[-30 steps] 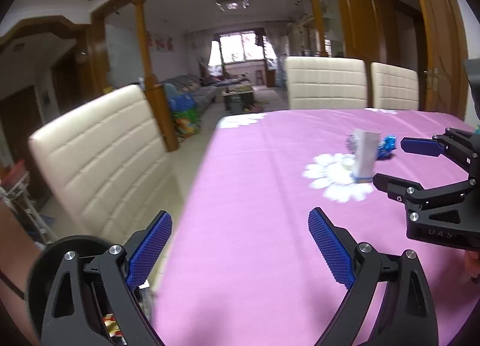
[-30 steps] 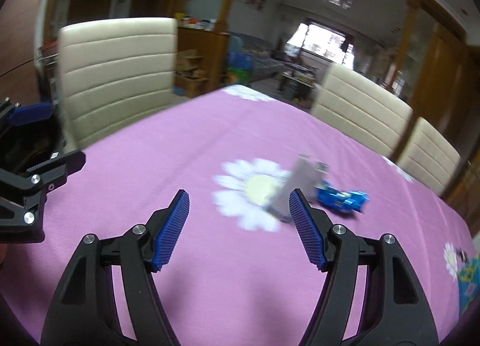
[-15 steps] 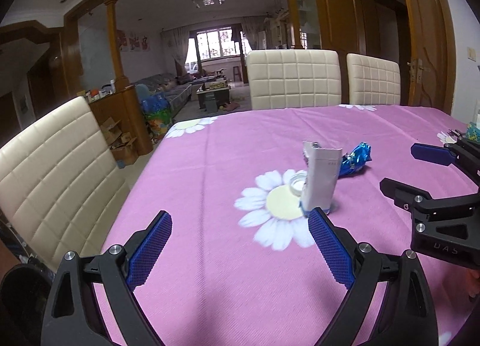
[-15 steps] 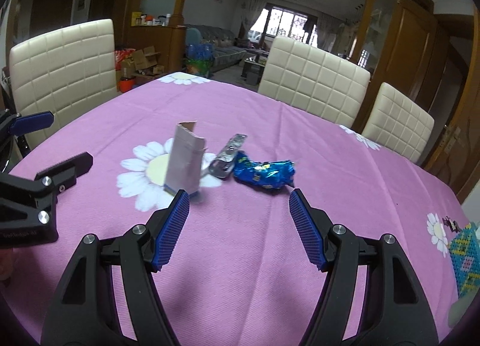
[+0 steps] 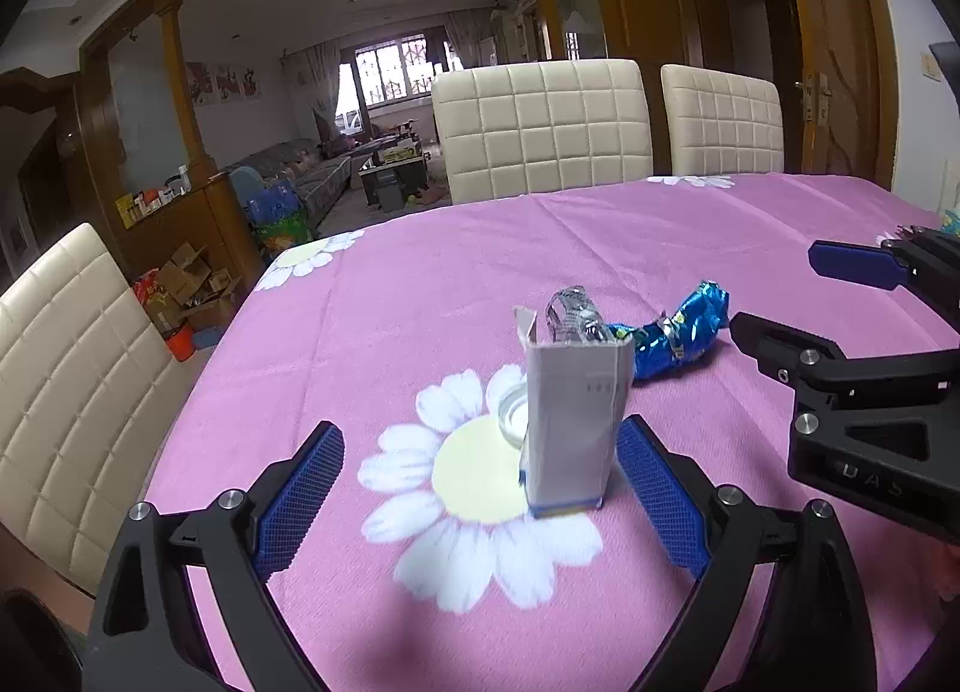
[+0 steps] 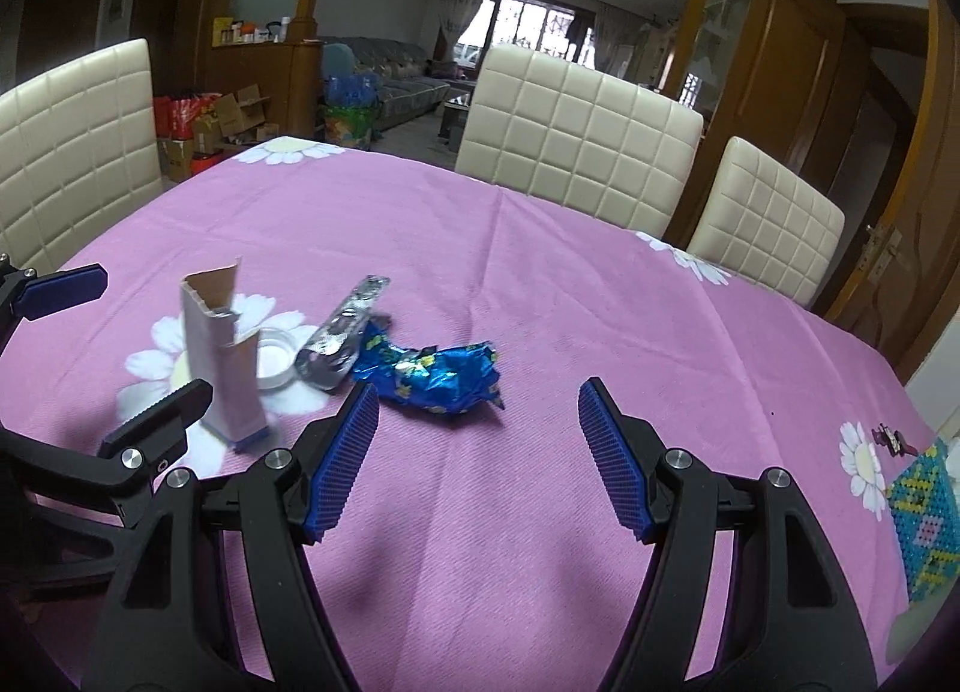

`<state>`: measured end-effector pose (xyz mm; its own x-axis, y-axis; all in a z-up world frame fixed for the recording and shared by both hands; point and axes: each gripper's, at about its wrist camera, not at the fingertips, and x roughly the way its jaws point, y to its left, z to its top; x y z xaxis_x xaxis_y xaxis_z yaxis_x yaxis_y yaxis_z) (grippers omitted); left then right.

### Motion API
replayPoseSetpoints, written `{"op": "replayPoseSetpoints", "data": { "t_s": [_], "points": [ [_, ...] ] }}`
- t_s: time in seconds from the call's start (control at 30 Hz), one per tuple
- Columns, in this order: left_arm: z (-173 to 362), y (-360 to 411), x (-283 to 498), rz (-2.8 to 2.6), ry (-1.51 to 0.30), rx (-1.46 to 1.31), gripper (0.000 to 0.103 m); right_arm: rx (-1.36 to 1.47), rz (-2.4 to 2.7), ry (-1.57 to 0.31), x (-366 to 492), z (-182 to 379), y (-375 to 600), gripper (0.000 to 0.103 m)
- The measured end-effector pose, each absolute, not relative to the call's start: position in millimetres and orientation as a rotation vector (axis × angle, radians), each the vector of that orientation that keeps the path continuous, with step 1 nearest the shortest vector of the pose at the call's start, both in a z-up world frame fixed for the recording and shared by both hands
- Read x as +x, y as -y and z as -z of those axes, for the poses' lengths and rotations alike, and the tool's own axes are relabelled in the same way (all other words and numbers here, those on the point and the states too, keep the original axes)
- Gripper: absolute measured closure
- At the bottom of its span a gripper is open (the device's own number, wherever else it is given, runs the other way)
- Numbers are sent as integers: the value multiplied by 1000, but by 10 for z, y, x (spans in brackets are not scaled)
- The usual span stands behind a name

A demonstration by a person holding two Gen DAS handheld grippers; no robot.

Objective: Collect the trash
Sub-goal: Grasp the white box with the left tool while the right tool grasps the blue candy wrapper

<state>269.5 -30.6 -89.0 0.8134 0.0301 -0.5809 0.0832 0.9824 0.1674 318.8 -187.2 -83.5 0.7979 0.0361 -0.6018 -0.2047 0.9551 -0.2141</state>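
An opened white carton (image 5: pixel 573 422) stands upright on a daisy print of the pink tablecloth; it also shows in the right wrist view (image 6: pixel 223 356). Behind it lie a clear round lid (image 6: pixel 273 357), a silver foil wrapper (image 6: pixel 342 335) and a crumpled blue wrapper (image 6: pixel 432 374), which also shows in the left wrist view (image 5: pixel 678 335). My left gripper (image 5: pixel 480 497) is open and empty, the carton just beyond and between its fingertips. My right gripper (image 6: pixel 477 461) is open and empty, just short of the blue wrapper.
Cream padded chairs (image 5: pixel 540 131) stand at the far side and one (image 5: pixel 60 392) at the left. The table's left edge (image 5: pixel 198 386) drops off to the floor. A beaded mat (image 6: pixel 921 518) and a small dark clip (image 6: pixel 888 440) lie at the right edge.
Both grippers swung from the left side of the table toward the trash and moved closer. The carton now sits between the left fingertips' line. Both stayed open.
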Motion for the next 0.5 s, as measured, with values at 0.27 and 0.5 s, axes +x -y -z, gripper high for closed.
{"op": "replayPoseSetpoints", "data": {
  "t_s": [0.27,0.5],
  "points": [
    [938,439,2867,72,-654,224,16,-229,-126,-660,3302,878,1944,34],
    [967,505,2942,120,-694,214,16,-213,-113,-660,3336,879,2003,34]
  ]
}}
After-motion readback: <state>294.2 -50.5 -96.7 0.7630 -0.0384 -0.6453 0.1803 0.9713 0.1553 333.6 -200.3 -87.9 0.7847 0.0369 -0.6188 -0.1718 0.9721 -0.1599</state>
